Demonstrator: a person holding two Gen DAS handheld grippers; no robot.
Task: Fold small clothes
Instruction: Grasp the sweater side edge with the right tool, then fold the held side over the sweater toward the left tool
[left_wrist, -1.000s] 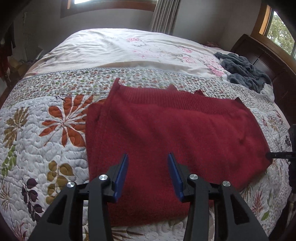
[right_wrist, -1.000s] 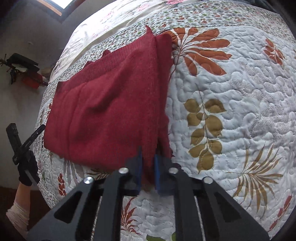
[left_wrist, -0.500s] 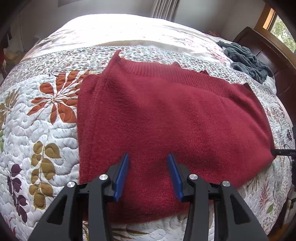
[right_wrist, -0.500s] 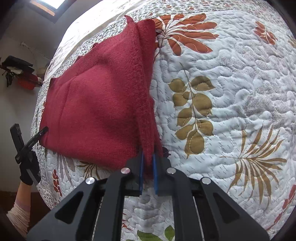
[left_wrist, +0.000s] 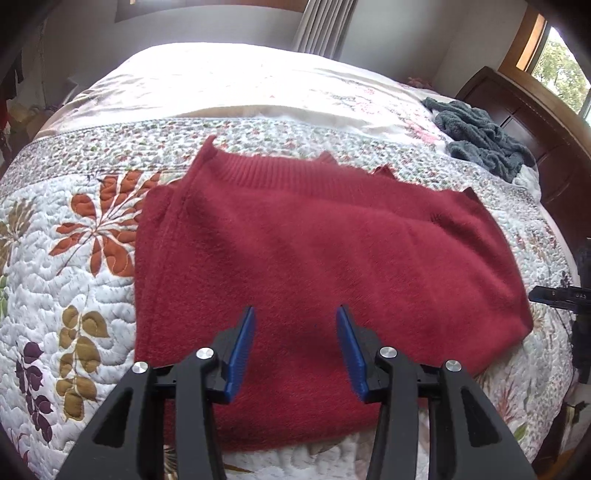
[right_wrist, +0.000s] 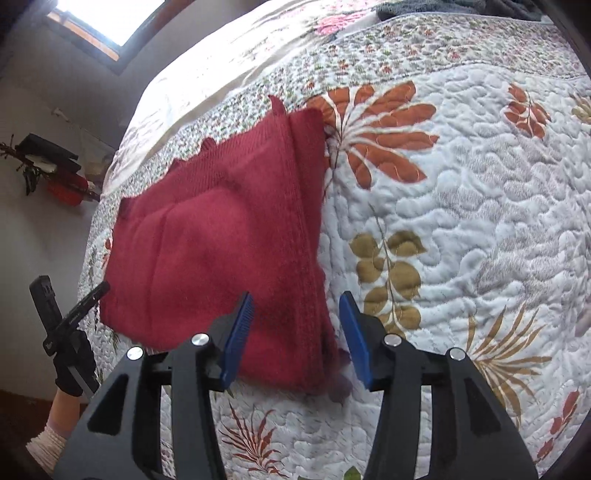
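- Already the red sweater lies folded into a flat, roughly rectangular stack on the quilt, close to the bed's near edge; its ribbed hem faces the far side.
- By the look of it the sleeves are tucked in and the body is doubled over; a last fold or a smoothing may be all that is left for this garment.
- Left gripper hovers over the stack's near edge, fingers spread, holding nothing.
- Right gripper hangs over the sweater's near corner, fingers spread, with the layered side edge between them but not pinched.
- Room: bare quilt is open on both sides of the stack; a grey garment lies well apart at the far corner by the headboard.
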